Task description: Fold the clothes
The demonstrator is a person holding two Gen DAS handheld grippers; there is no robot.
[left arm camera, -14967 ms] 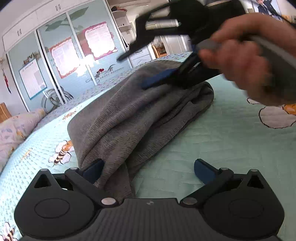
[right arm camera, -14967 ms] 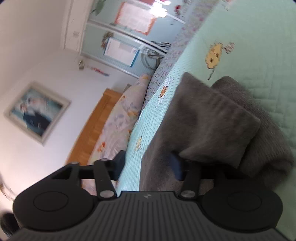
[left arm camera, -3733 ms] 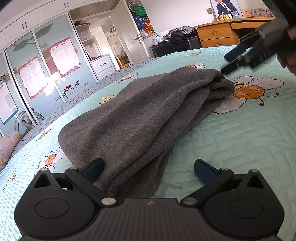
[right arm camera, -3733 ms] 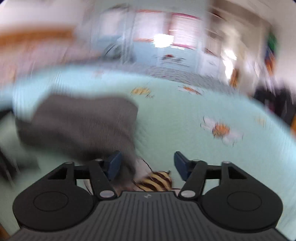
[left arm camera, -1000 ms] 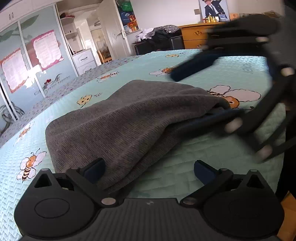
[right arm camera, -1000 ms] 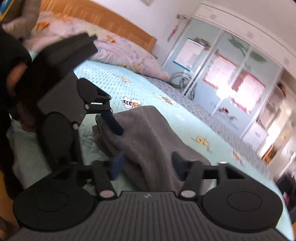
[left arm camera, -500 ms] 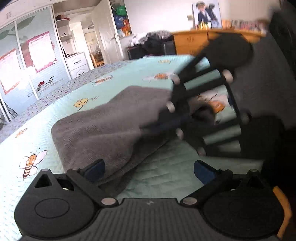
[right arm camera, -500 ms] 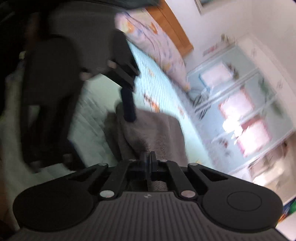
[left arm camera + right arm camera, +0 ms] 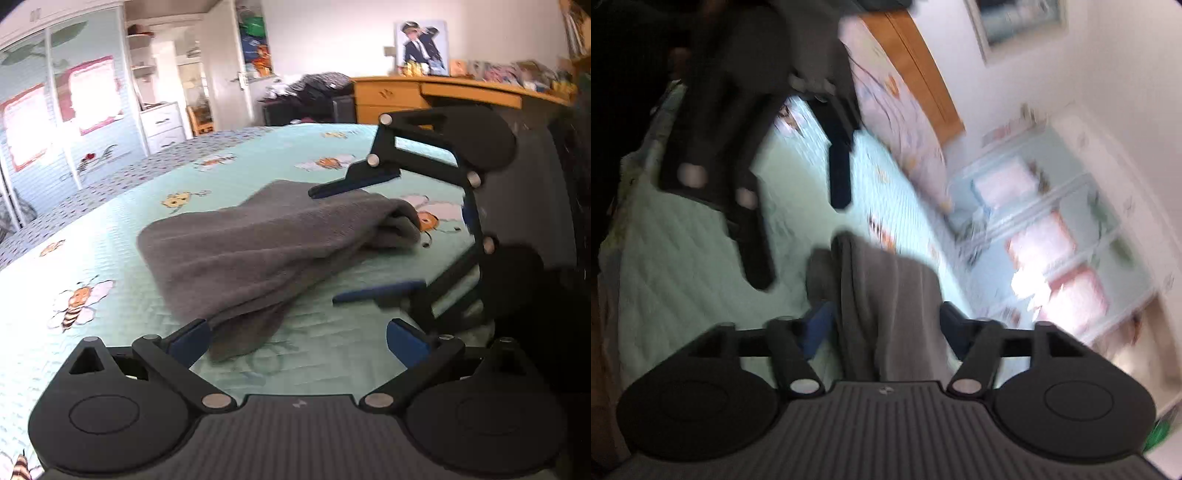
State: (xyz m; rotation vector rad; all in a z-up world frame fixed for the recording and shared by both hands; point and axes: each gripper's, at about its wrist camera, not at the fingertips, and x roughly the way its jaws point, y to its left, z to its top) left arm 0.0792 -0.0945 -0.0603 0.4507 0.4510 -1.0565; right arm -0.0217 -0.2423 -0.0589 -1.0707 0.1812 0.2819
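Observation:
A grey folded garment (image 9: 273, 243) lies across the mint bedspread (image 9: 110, 229) with bee prints. My left gripper (image 9: 297, 341) is open at the garment's near corner, which lies just inside its left finger (image 9: 188, 339). My right gripper (image 9: 322, 246) reaches in from the right, turned on its side, with its jaws opening. Its upper finger rests over the garment's far end and its lower finger hangs over bare bedspread. In the blurred right wrist view the garment (image 9: 886, 295) fills the gap of the right gripper (image 9: 884, 326), and the left gripper (image 9: 799, 245) hovers beyond.
A wooden desk (image 9: 443, 96) with a framed photo stands beyond the bed beside a dark heap of things (image 9: 314, 92). Sliding wardrobe doors (image 9: 74, 110) fill the left wall. Pillows (image 9: 894, 110) and a wooden headboard (image 9: 923, 74) show in the right wrist view.
The right gripper was shut at the garment's end half a second ago and now stands open, rolled onto its side. The left gripper has drawn back and up a little.

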